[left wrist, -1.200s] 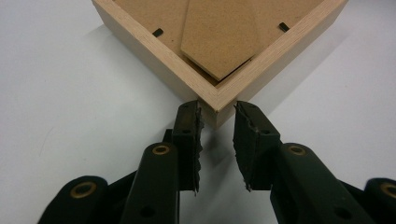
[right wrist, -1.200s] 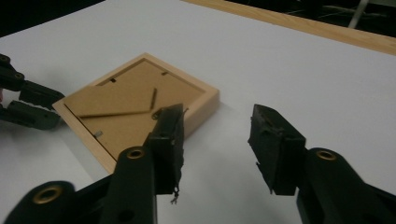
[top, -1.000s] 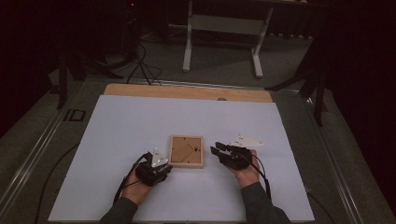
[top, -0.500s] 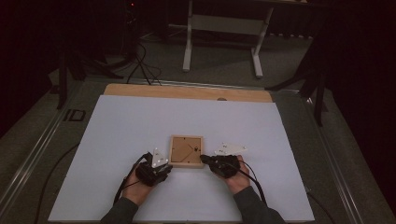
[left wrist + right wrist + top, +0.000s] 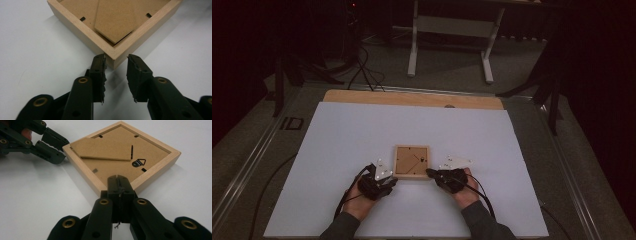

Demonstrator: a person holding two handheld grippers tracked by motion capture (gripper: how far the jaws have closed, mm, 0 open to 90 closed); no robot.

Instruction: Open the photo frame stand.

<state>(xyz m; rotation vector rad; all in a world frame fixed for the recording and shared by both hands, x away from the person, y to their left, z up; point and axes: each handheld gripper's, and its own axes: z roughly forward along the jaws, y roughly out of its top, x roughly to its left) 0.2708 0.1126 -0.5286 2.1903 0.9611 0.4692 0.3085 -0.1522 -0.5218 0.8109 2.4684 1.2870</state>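
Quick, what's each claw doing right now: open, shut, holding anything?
Left gripper: open, jaws either side of the picture frame's corner, not squeezing it.
Right gripper: shut, tips at the frame's near corner, holding nothing.

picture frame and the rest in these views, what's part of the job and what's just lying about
Part of the job:
- wooden picture frame, lying back side up
- left gripper, fingers open astride one frame corner
- right gripper, fingers shut at the opposite corner

Just lying about:
- white sheet under the frame
- wooden board along the far edge
- table legs beyond
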